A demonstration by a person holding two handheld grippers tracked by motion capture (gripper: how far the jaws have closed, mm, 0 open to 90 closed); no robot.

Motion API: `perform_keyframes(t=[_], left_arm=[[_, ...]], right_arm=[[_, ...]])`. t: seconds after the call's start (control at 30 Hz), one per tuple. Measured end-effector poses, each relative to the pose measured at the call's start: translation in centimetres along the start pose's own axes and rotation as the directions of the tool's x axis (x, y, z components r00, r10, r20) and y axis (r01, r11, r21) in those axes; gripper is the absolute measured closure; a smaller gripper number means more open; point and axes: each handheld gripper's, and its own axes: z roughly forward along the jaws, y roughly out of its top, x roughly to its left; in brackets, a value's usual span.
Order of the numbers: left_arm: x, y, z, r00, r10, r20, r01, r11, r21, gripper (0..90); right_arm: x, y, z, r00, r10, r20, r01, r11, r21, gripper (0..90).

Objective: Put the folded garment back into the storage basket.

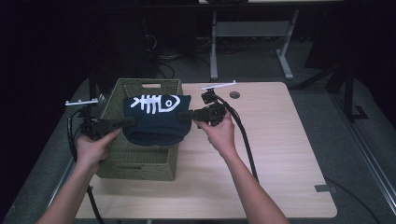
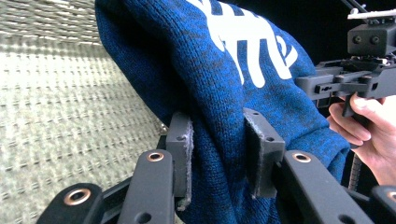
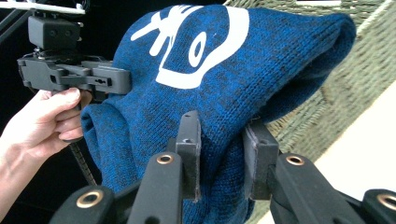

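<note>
Blue sweater [image 1: 156, 119] hangs stretched between left gripper [image 1: 125, 122] and right gripper [image 1: 187, 114], each pinching one end, directly above green basket [image 1: 140, 163] at bench's left edge; long axis crosswise.

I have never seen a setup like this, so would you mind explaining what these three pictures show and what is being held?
There is no robot arm here: a person holds a hand-operated two-jaw tool in each hand. The high view looks down on a wooden table from the person's side. The left gripper and the right gripper each pinch one side of a dark blue knitted garment printed with a white fish skeleton, holding it up over an olive woven basket that stands on the table. The other two pictures come from cameras riding on the grippers, looking along their black jaws. In the left gripper view and in the right gripper view alike, the jaws are shut on a fold of the blue knit, with the other hand's gripper farther off.
</note>
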Motion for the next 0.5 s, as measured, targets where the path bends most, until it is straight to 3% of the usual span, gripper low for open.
perform_keyframes(t=[0.5], left_arm=[[1.7,-0.3,-2.1,0.9985,-0.022,-0.05,0.021,0.9997,-0.01,66.6]], right_arm=[[0.7,0.1,3.2,0.9996,0.011,-0.024,-0.011,1.0,0.005,71.4]])
